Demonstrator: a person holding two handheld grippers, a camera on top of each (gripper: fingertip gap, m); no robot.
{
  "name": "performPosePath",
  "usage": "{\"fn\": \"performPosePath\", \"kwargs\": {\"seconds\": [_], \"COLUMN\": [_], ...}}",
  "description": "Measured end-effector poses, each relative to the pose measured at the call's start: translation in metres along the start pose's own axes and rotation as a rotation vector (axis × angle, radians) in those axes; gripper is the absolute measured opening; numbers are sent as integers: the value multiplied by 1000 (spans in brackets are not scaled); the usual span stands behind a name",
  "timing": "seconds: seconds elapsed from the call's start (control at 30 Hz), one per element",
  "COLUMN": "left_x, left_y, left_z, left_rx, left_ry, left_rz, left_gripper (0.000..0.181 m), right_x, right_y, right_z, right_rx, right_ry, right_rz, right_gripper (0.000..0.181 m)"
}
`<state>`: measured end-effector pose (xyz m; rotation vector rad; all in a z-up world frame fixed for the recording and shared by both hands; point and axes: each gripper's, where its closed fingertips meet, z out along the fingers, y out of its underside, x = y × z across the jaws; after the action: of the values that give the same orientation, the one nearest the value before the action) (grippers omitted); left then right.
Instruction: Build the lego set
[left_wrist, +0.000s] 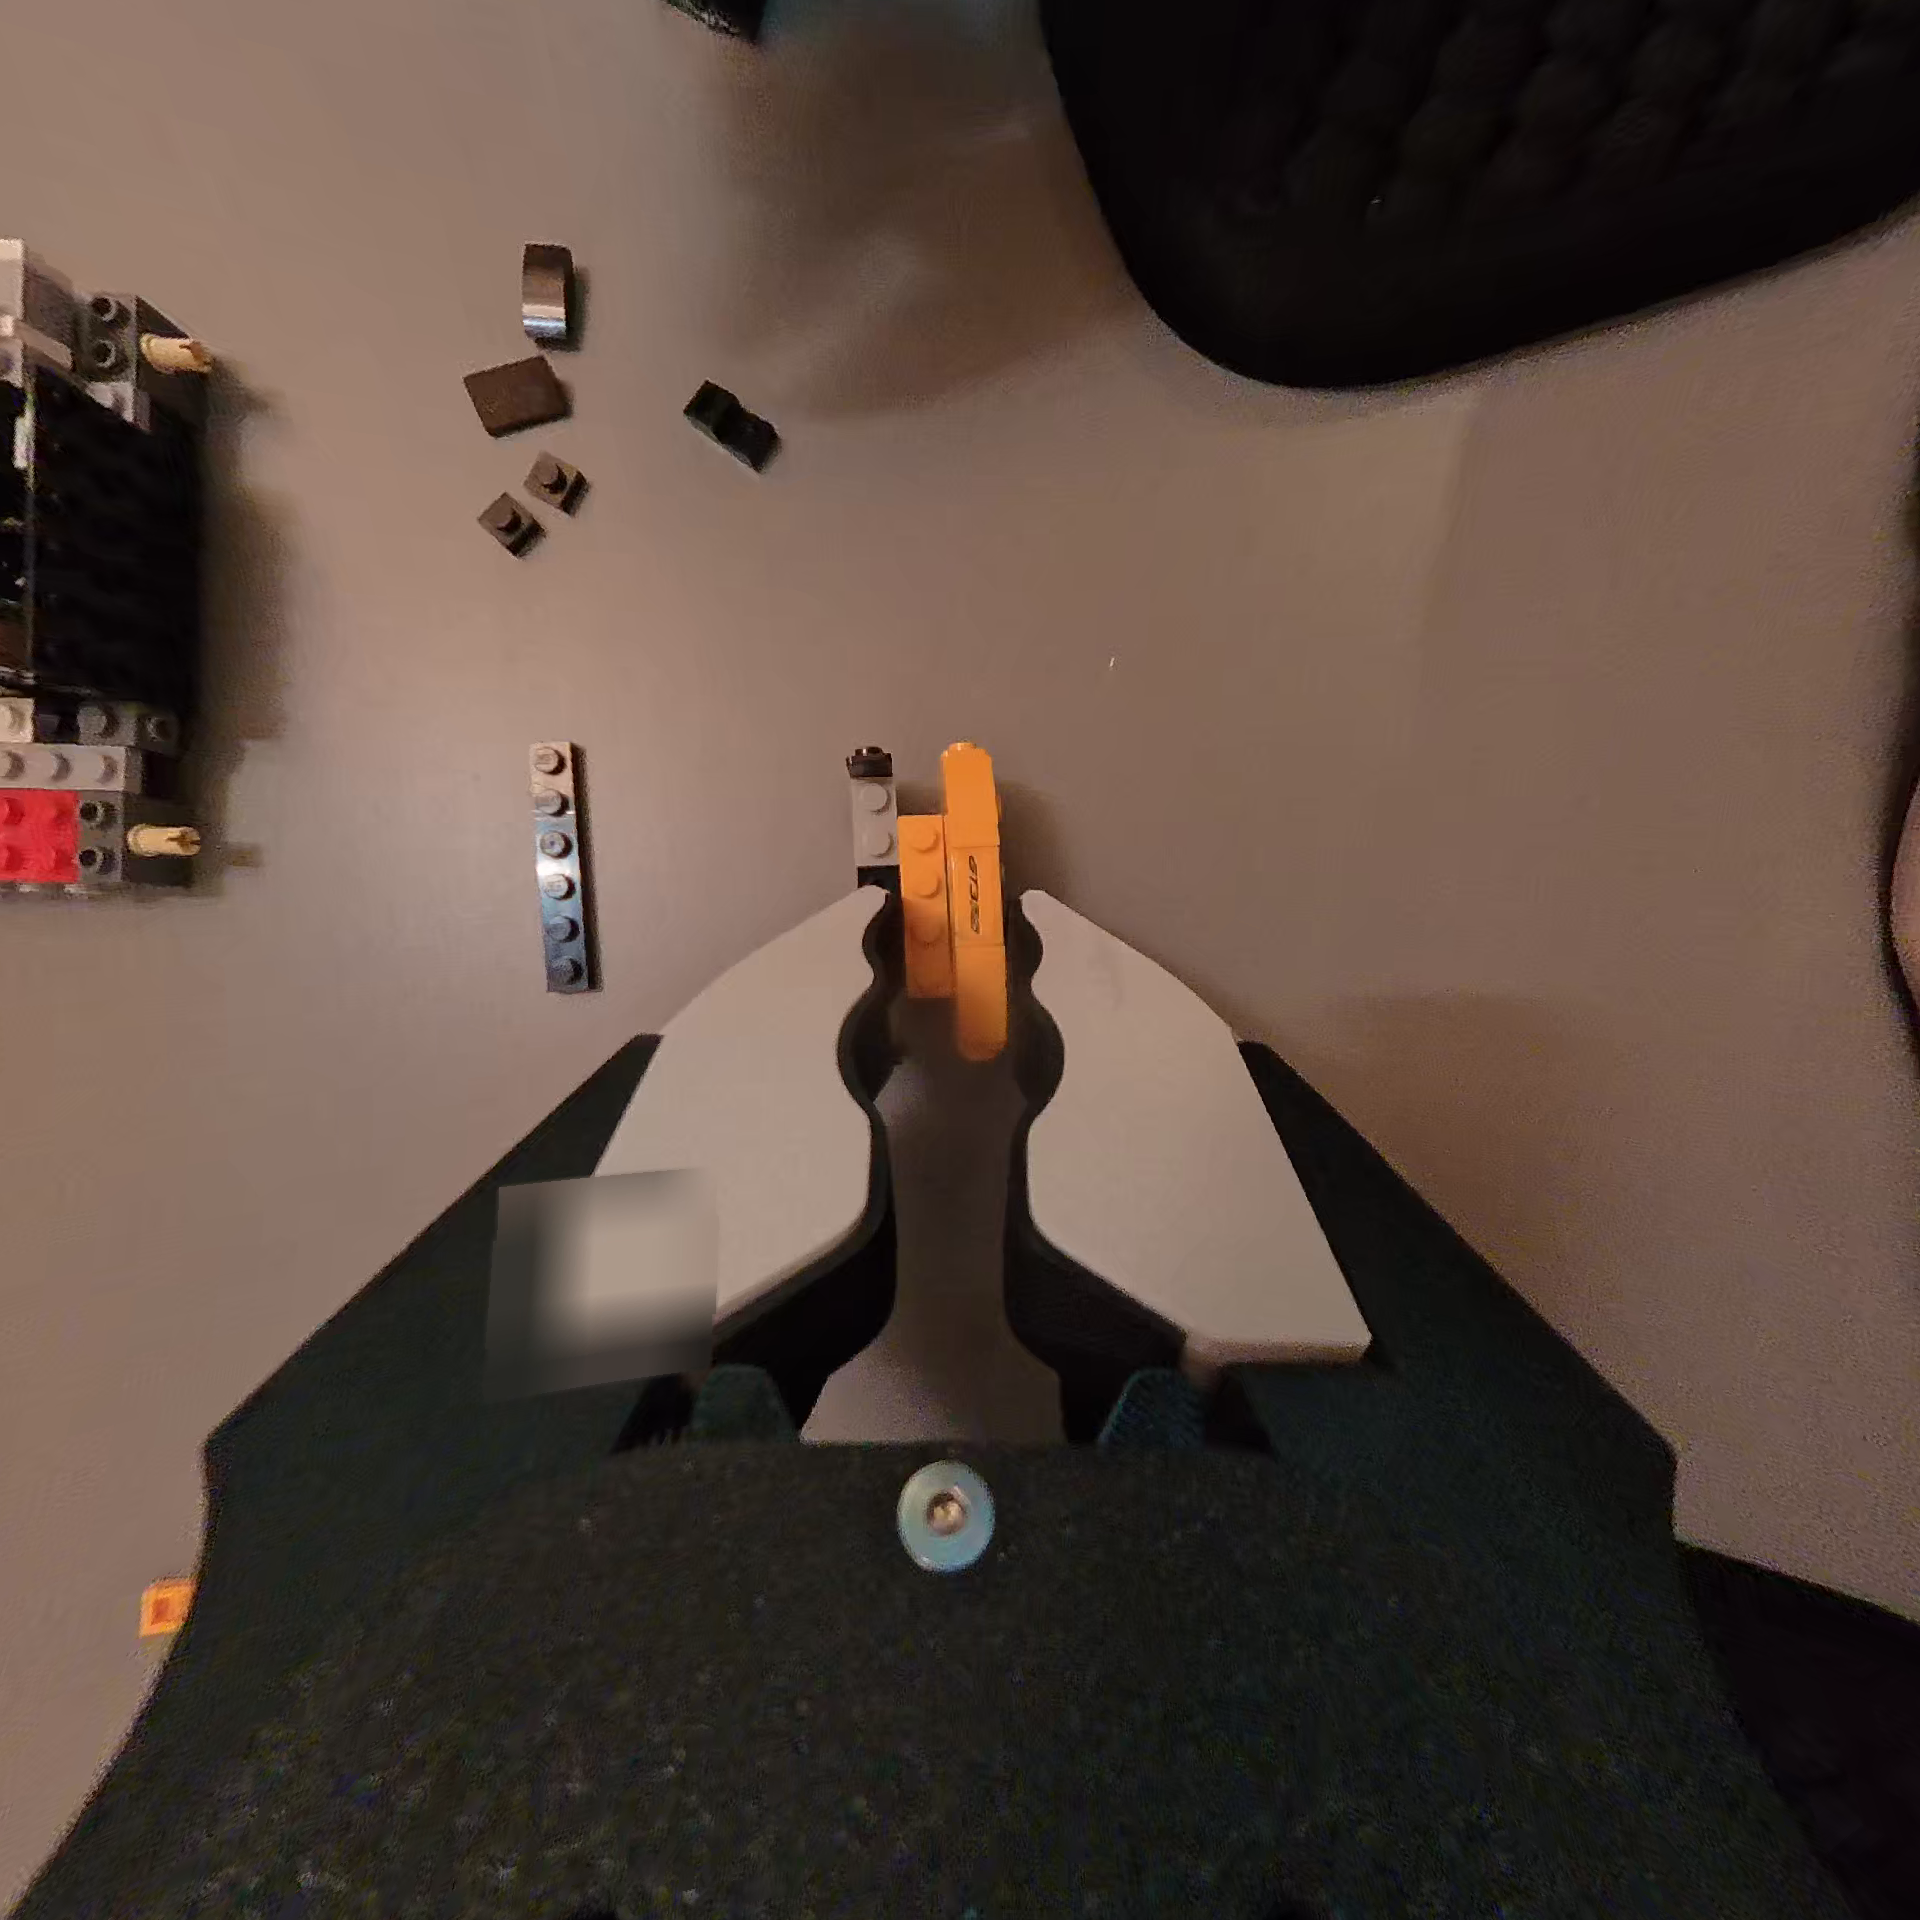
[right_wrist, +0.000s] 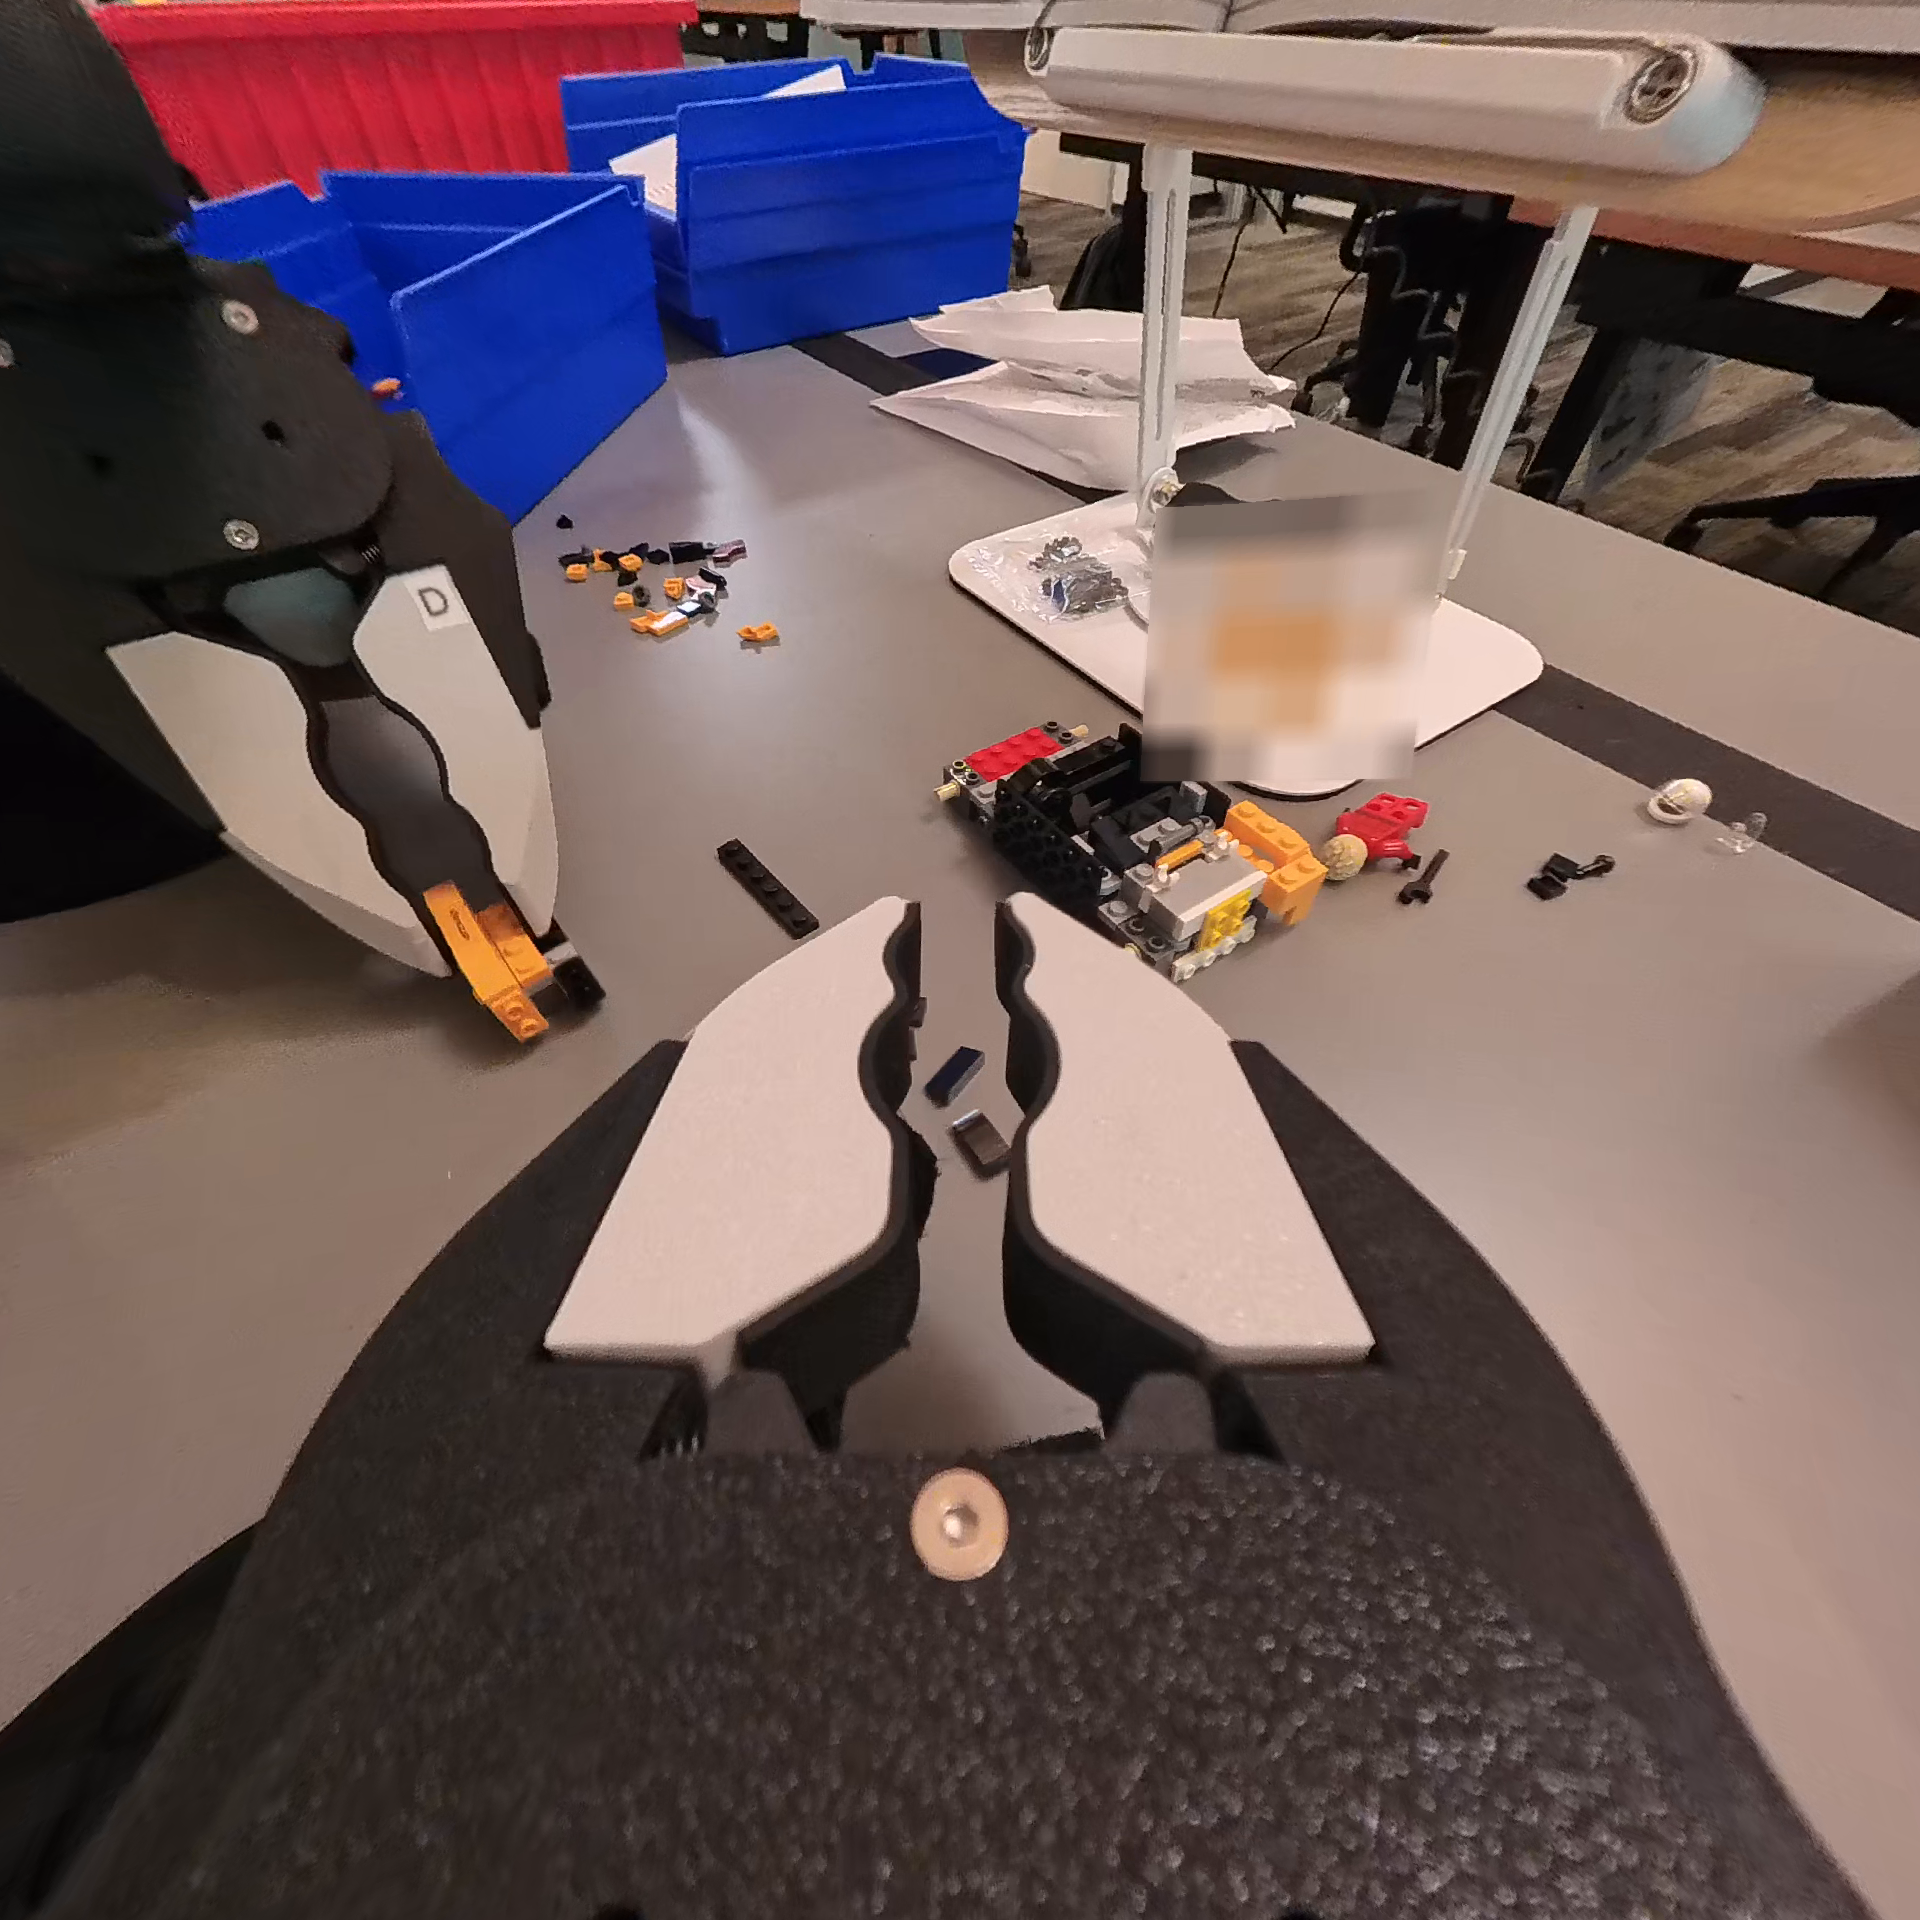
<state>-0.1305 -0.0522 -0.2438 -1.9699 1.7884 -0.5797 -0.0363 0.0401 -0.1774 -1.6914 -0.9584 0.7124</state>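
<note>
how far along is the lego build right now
Done: a partly built chassis stands on the table. In hand: the left gripper clamps an orange sub-assembly. Left: the right gripper is empty, with loose dark tiles and a small-parts pile still unattached.

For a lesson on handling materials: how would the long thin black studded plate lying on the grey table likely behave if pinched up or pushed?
The long thin black studded plate is probably rigid and light. Lying flat on the grey table, it would likely slide, not roll. Its low profile may make pinching awkward.

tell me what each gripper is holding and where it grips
Left gripper pinches the orange lego sub-assembly across its sides, near one end. Right gripper holds nothing.
</note>
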Motion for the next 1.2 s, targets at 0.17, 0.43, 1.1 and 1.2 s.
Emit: {"fn": "performPosePath", "kwargs": {"seconds": [0.17,0.43,1.1,1.2], "left_x": [-2,-30,-25,-24], "left_y": [-1,0,17,17], "left_z": [2,-15,-7,-5], "left_rx": [51,115,115,118], "left_ry": [3,-136,-98,-91], "left_rz": [25,5,-82,-82], "left_gripper": [18,29,26,23], "right_x": [-4,-31,-107,-105], "right_y": [4,9,56,56], "right_z": [3,7,47,48], "right_rx": [-13,-46,-394,-382], "right_ry": [-18,-151,-356,-342], "right_rz": [-5,-52,-357,-360], "right_gripper": [13,13,33,31]}}
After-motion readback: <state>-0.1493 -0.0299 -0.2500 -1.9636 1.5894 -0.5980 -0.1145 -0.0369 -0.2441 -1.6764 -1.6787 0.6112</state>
